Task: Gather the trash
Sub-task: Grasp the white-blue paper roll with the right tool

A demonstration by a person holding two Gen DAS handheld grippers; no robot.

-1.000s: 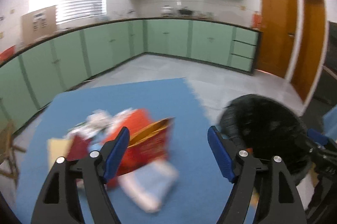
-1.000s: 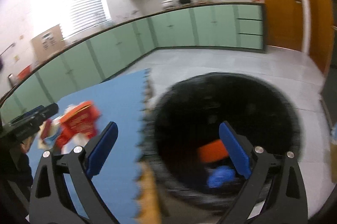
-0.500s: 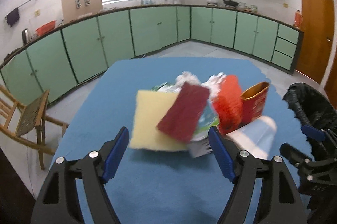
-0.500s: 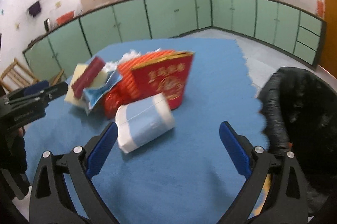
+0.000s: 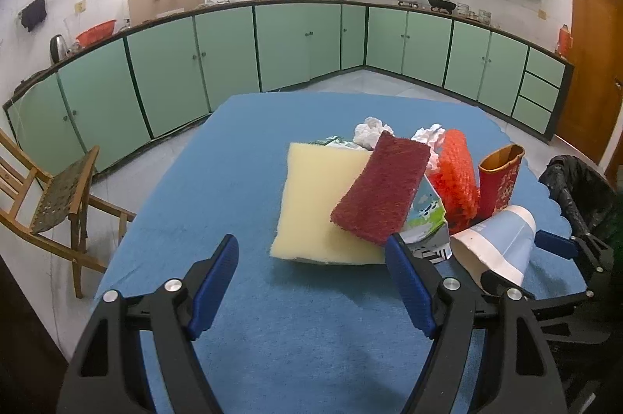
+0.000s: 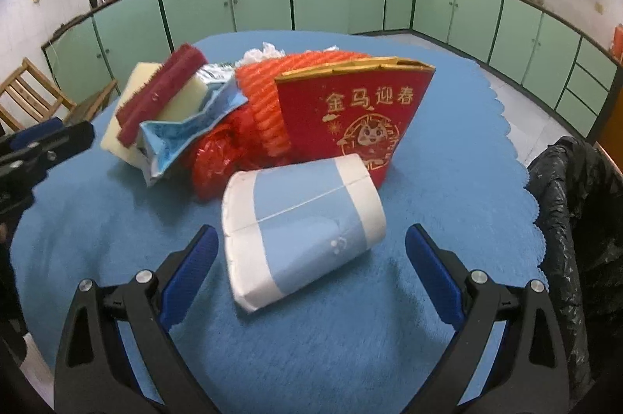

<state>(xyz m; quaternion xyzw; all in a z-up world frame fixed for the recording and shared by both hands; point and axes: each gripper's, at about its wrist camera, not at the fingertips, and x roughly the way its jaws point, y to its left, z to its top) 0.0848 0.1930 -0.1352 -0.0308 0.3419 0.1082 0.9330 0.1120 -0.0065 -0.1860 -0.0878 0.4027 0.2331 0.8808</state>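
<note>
A pile of trash lies on the blue table [image 5: 249,157]: a yellow sponge [image 5: 315,203], a dark red scouring pad [image 5: 383,188] on top of it, an orange net [image 5: 457,176], a red paper bag [image 5: 500,180] and a blue-and-white paper cup [image 5: 502,242] on its side. My left gripper [image 5: 313,287] is open and empty, just short of the sponge. My right gripper [image 6: 309,272] is open and empty, its jaws on either side of the cup [image 6: 300,223]. The red bag [image 6: 358,118] stands behind the cup.
A bin lined with a black bag [image 6: 576,219] stands off the table's right edge; it also shows in the left wrist view [image 5: 580,188]. A wooden chair [image 5: 50,196] is at the left. Green cabinets [image 5: 296,44] line the far walls.
Both grippers have swung left from the black bin to the trash pile and come closer to it. Both stayed open.
</note>
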